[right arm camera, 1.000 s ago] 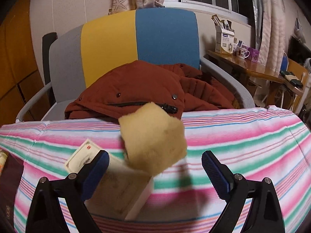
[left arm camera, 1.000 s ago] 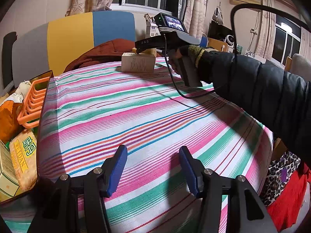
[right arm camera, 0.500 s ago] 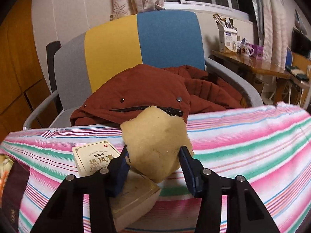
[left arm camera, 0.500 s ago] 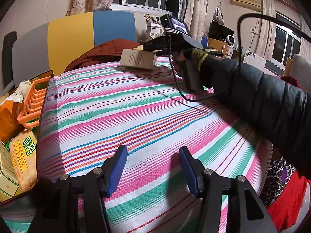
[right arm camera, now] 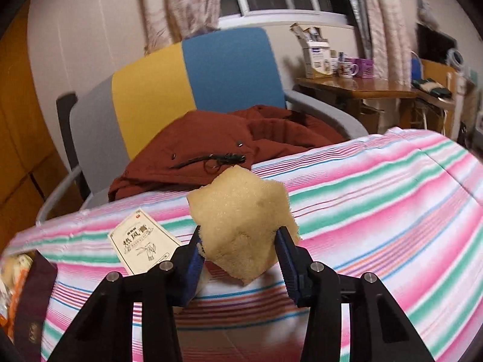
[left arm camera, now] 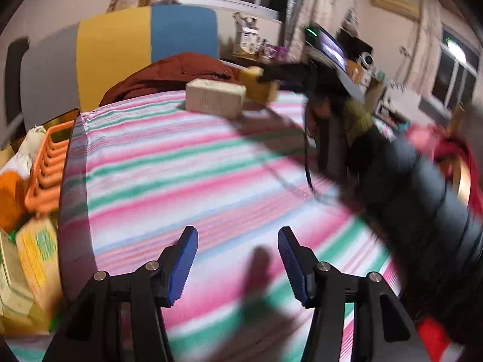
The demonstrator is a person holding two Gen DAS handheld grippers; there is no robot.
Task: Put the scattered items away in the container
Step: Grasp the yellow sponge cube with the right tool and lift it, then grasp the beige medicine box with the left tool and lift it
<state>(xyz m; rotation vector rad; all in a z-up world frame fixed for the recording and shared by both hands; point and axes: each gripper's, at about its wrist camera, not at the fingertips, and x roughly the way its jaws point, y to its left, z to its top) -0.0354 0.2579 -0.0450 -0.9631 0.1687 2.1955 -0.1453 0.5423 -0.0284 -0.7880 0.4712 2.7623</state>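
Note:
A yellow foam sponge (right arm camera: 244, 223) sits squeezed between the blue pads of my right gripper (right arm camera: 240, 241), whose jaws are closing on it, and is held just above the striped tablecloth. A cream carton with printed characters (right arm camera: 145, 244) lies on the cloth just left of and below the sponge. In the left wrist view the same carton (left arm camera: 214, 99) and sponge (left arm camera: 259, 86) are at the table's far edge. My left gripper (left arm camera: 238, 241) hangs open over the near cloth with nothing between its fingers. The dark-walled container (left arm camera: 68, 157) stands at the left edge.
The container holds an orange plastic rack (left arm camera: 48, 163), yellow snack packets (left arm camera: 36, 256) and other packs. A chair with a rust-red jacket (right arm camera: 229, 138) stands behind the table. A dark padded sleeve (left arm camera: 407, 187) crosses the right side. A wooden desk (right arm camera: 362, 87) with mugs is far right.
My right gripper's jaws closed from wide open onto the sponge, lifted it off the carton and rolled. The left gripper's view rose and shifted a little.

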